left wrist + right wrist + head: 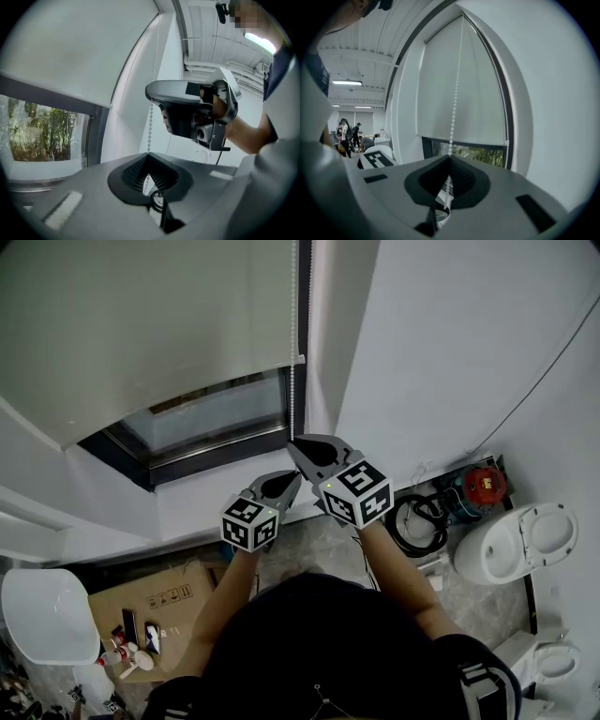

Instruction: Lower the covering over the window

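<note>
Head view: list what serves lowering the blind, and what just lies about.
Job: blind, bead chain, window, left hand-held gripper and right hand-held gripper, both shut on the chain.
Lying about: cardboard box, toilet, black hose, white tub.

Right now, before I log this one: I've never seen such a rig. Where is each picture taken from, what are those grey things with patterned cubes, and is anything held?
No robot here: a person holds a grey two-jaw gripper in each hand, and the marker cubes belong to them. The head view looks down on the left gripper and right gripper at a window. The gripper views come from cameras on each gripper, looking along its jaws. Both grippers are shut on the white bead chain of the white fabric roller blind, the right one higher. The blind is partly lowered; glass shows below it. On the floor lies a brown cardboard box.
</note>
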